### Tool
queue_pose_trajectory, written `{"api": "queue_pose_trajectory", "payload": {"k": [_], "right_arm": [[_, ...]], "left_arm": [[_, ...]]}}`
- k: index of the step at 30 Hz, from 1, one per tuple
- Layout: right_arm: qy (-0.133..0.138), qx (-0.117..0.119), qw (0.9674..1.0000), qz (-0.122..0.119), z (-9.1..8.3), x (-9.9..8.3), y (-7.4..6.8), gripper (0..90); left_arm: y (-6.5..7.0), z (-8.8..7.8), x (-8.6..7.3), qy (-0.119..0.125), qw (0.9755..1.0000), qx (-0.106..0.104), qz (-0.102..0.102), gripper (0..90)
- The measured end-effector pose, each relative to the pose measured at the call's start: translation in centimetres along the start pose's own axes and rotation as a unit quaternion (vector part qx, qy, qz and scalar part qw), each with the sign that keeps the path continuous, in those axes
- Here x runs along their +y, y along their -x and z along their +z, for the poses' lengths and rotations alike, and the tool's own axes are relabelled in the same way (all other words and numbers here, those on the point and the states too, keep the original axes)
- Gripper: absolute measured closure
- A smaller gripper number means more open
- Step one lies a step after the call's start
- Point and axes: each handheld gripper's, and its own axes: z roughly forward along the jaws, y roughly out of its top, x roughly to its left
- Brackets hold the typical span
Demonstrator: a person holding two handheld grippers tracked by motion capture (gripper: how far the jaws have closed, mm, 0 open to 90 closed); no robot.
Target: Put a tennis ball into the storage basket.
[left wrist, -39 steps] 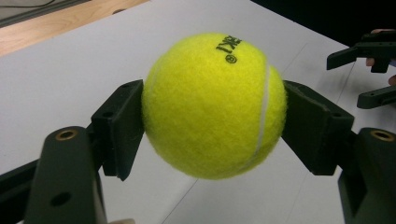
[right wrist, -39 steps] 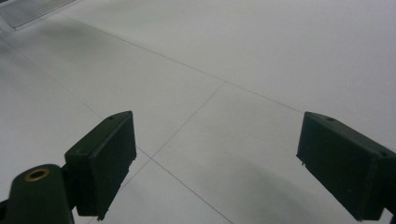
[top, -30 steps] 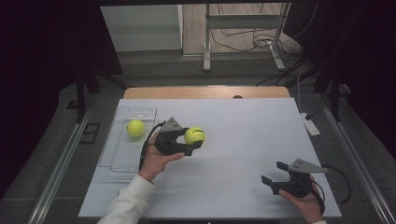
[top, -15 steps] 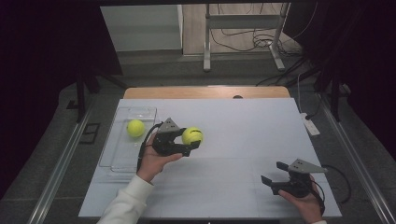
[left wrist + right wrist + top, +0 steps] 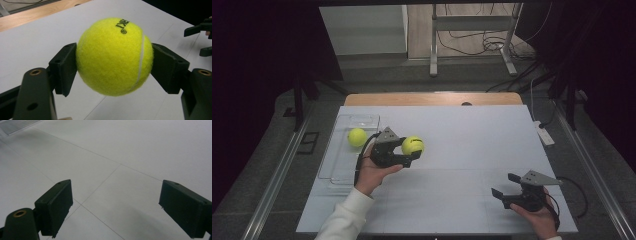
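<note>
My left gripper (image 5: pixel 411 151) is shut on a yellow tennis ball (image 5: pixel 412 145) and holds it just above the white table, right of a clear tray (image 5: pixel 333 172). In the left gripper view both pads press the ball (image 5: pixel 113 56) from either side. A second tennis ball (image 5: pixel 357 137) lies in the tray's far end. Near the table's front right, my right gripper (image 5: pixel 507 185) is held open with nothing between its fingers; its view has the two jaws wide apart over bare tabletop.
The white table (image 5: pixel 472 135) has a wooden strip along its far edge. A white power strip (image 5: pixel 544 134) lies at the right edge. Metal stand legs and cables are on the floor beyond the table.
The left gripper with the ball has shifted slightly toward the tray. The right hand has kept still.
</note>
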Motion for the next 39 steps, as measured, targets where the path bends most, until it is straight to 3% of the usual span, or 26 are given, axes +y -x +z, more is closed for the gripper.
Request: {"api": "queue_pose_trajectory", "payload": {"k": [39], "right_arm": [[0.001,-0.001,1.0000,-0.001,0.1,0.1,-0.1,11.9]], "left_arm": [[-2.4,-2.9,-1.1,0.013,0.9986,0.046,-0.023,27.3]]}}
